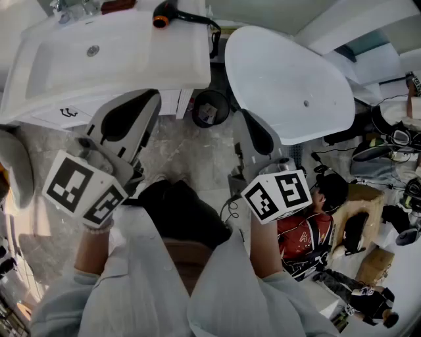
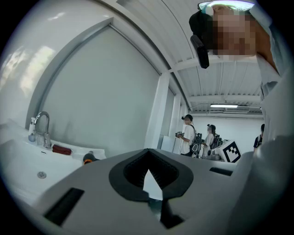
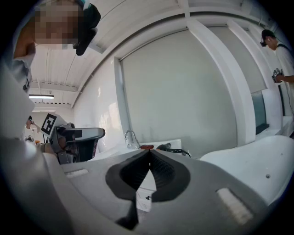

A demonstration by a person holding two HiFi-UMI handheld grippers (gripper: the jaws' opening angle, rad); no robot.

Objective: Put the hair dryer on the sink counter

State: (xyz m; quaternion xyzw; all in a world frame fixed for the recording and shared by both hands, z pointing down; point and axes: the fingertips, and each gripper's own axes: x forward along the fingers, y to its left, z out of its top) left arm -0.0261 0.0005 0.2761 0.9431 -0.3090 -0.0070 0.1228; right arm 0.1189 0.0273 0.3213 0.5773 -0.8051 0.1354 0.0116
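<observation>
Head view and both gripper views. The left gripper [image 1: 148,102] and the right gripper [image 1: 250,122] were held low in front of the person, well apart from the sink counter [image 1: 177,59], each with its marker cube [image 1: 82,187] nearest the body. In the left gripper view the jaws of the left gripper [image 2: 148,151] were seen pressed together at the tips, with nothing between them. In the right gripper view the right gripper [image 3: 149,152] was likewise seen fully closed and empty. The hair dryer [image 1: 164,13] was found lying on the back right part of the sink counter, black with an orange-ringed nozzle, touched by neither gripper; its cord was draped over the counter's right end. A red object [image 1: 118,5] lay just beside it, near the faucet [image 1: 66,10]. A white bathtub [image 1: 289,85] was seen to the right of the counter, with a dark bin [image 1: 210,108] between them. Other people [image 2: 188,133] were visible in the background of the left gripper view.
</observation>
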